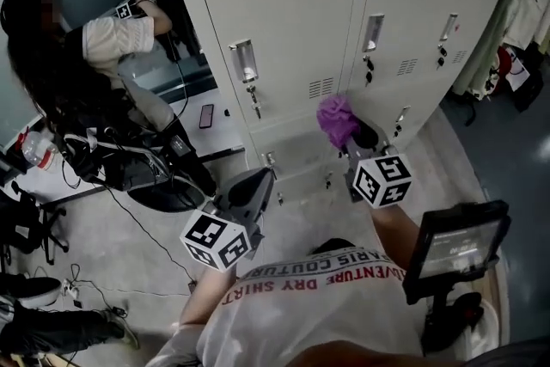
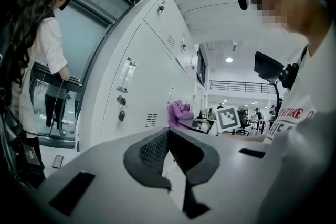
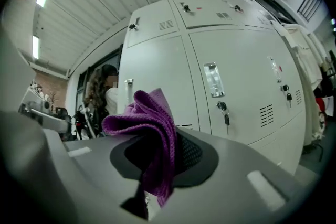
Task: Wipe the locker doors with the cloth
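A person in a white printed T-shirt stands before a bank of pale grey metal locker doors, the right tool clamped on a bunched purple knitted cloth and raised towards the lower part of the middle door, just beside the vent slots; in the head view and the left gripper view the cloth sits very near the painted steel, though whether it touches cannot be told. The left tool hangs lower and to the left, well apart from the doors, its dark ribbed jaws drawn together at the tips with nothing between them. Small keys dangle from the doors, likely snags for a passing wipe. The cloth looks soft, light and limp: it folds over the jaws and droops from them, so it should flatten readily under pressure and slide on the smooth doors, yet a loose flap could catch on a key. The present hold, across the gathered middle with a wad standing proud of the jaw tips, seems the sensible place to grip, leaving fabric rather than hard tool to meet the paint. A second person stands off to the left, apart from the lockers being wiped
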The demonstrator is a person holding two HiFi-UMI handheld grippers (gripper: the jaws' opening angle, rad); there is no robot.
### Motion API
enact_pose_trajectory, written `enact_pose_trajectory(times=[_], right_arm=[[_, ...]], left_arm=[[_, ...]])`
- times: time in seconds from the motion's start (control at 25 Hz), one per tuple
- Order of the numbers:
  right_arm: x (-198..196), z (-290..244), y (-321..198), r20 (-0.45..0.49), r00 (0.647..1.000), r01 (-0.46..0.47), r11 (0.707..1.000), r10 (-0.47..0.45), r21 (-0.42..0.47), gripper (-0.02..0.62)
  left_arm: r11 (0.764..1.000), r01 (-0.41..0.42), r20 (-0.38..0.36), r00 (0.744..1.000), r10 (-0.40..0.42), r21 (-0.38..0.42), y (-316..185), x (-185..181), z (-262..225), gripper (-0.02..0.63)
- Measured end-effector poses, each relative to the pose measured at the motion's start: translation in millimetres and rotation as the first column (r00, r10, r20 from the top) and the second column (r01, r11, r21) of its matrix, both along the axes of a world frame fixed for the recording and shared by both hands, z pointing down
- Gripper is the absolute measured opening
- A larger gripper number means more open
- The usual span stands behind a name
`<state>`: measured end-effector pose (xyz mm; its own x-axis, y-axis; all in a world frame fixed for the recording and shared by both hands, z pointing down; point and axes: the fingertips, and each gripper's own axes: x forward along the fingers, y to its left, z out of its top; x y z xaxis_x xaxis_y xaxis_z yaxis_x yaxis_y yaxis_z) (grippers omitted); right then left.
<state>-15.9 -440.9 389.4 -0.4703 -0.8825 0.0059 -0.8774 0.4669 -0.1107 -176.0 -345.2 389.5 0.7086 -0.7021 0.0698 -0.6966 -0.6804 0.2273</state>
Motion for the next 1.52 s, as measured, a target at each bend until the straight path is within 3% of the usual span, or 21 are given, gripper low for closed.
enact_pose_trajectory(times=[0.24, 0.52, 0.88, 1.04, 1.32, 1.52], right_arm=[[10.9, -10.6, 88.5, -0.004, 0.995, 0.095, 0.995, -0.095, -0.016, 0.066], [46.8, -2.0, 206.2, -0.042, 0.98, 0.195, 0.98, -0.196, -0.028, 0.067], [203.3, 29.3, 438.0, -0.033, 0.961, 0.273, 0.96, -0.275, -0.065, 0.067], [246.5, 21.5, 518.5, -0.037, 0.945, 0.322, 0.943, -0.326, -0.083, 0.067], [262.5, -44.9, 605.1, -0.021, 0.927, 0.374, 0.927, -0.375, -0.037, 0.067], [267.7, -44.7, 652.1, 0.007, 0.937, 0.348, 0.935, -0.348, -0.063, 0.066]], left_arm=[[0.999, -0.031, 0.005, 1.0, 0.031, 0.01, 44.1, 26.4, -6.1, 0.002], [1.0, -0.012, 0.029, 1.0, 0.011, 0.026, 146.4, 82.8, -6.5, 0.002], [0.999, -0.022, 0.001, 1.0, 0.022, 0.03, 371.3, 260.9, 20.7, 0.002], [0.998, -0.034, 0.023, 0.999, 0.033, 0.045, 462.7, 316.2, 10.0, 0.002], [0.995, -0.065, 0.035, 0.997, 0.062, 0.073, 540.4, 344.3, -43.7, 0.002], [0.987, -0.115, 0.056, 0.992, 0.109, 0.112, 578.6, 354.4, -55.2, 0.002]])
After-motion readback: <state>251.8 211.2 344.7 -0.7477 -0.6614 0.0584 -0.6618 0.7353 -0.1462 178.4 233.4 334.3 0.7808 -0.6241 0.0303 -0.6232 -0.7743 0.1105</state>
